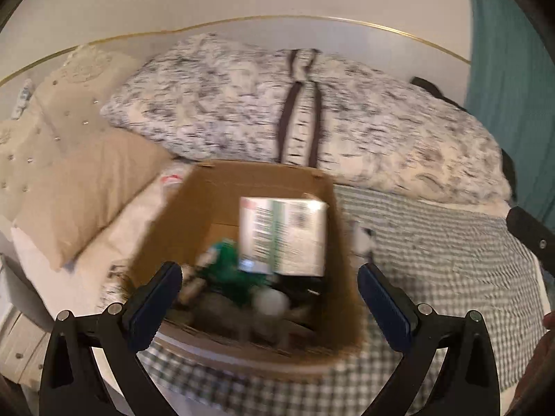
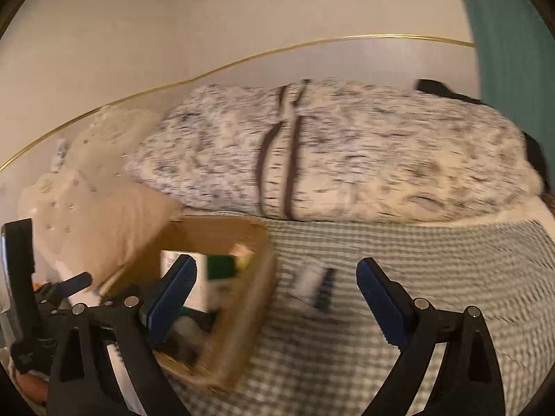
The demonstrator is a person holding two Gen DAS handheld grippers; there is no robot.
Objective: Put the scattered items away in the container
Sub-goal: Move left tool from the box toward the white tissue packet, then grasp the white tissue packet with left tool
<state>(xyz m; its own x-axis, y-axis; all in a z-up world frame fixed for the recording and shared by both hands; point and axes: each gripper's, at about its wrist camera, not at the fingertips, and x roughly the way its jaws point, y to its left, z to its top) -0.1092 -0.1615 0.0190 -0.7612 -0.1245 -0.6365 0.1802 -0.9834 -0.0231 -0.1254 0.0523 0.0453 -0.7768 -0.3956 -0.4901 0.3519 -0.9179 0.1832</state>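
Step in hand, my read: one item just went into the cardboard box [image 1: 239, 187], next pick is the small item still out on the bed.

Left gripper [image 1: 269, 289] stands wide, nothing between its pads, sitting over the box's near edge at lower centre of the left view. Right gripper [image 2: 275, 293] also wide and empty, at lower centre of the right view.

Loose item: a small white-and-dark packet [image 2: 314, 286], badly blurred, can't name it. It lies flat on the checked bedspread [image 2: 433, 277], just right of the box and between the right gripper's fingers in the frame, apart from the pads.

To do it well: slow down first, both views are smeared. Straddle the packet with the right gripper, come down low since it lies flat, avoid pinching the bedspread with it. Lift over the box wall before letting go.

Box sits centre in the left view, lower left in the right one. Inside: a white-green carton [image 1: 282, 235] leaning upright, something green [image 1: 225, 260], other dark clutter I can't tell apart.
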